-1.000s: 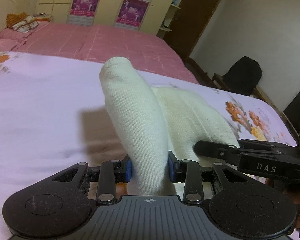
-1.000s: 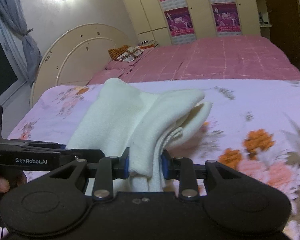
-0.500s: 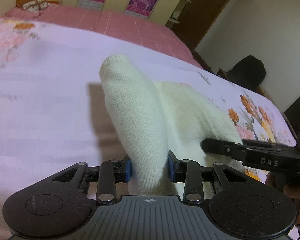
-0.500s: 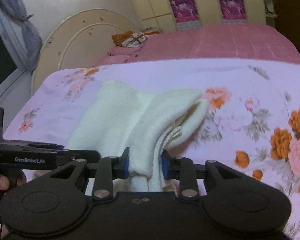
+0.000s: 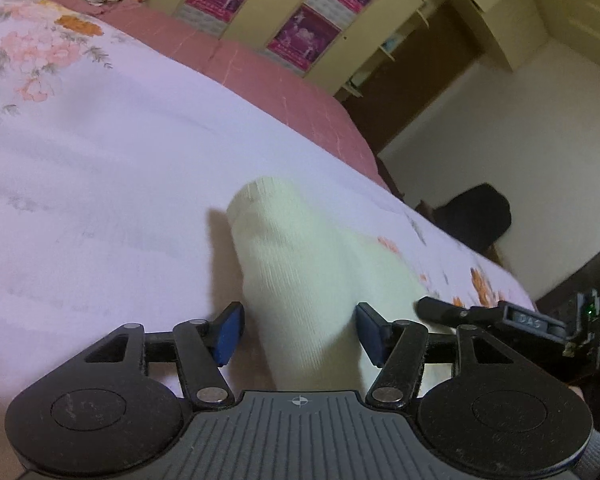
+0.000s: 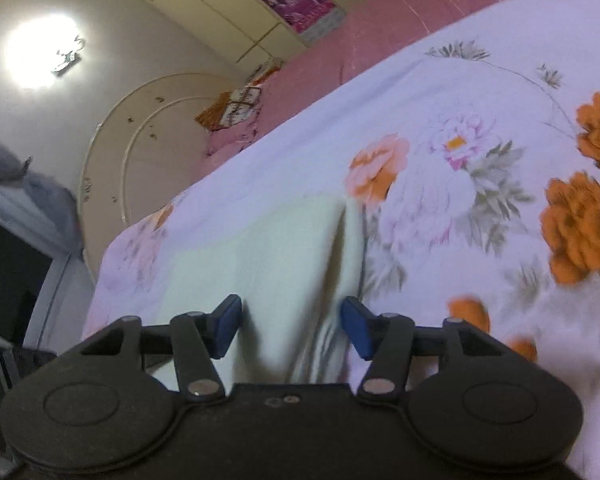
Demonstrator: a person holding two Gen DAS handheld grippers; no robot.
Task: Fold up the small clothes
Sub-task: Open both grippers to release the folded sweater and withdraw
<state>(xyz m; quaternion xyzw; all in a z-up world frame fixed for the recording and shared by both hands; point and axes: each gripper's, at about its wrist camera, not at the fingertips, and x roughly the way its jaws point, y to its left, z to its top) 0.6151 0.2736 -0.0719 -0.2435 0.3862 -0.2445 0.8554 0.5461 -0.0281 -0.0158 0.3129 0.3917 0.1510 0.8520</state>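
Your left gripper (image 5: 298,334) is opening: its blue pads (image 5: 229,332) stand off both sides of the cream garment (image 5: 300,280), which lies between the jaws but is no longer pinched. Your right gripper (image 6: 290,330) is opening too, with the garment's other end (image 6: 284,264) between its pads (image 6: 228,326) and a gap showing on each side. Beyond the jaws the garment rests as a doubled, humped bundle on the floral sheet (image 5: 100,152), with layered edges showing at the right gripper's end. This looks like the release at the end of a fold, the cloth being set down on the sheet. Next you likely need to draw both grippers back and clear without snagging the knit, then check whether the hump wants flattening or another fold. From the left view your right gripper (image 5: 440,306) sits just beside the bundle.
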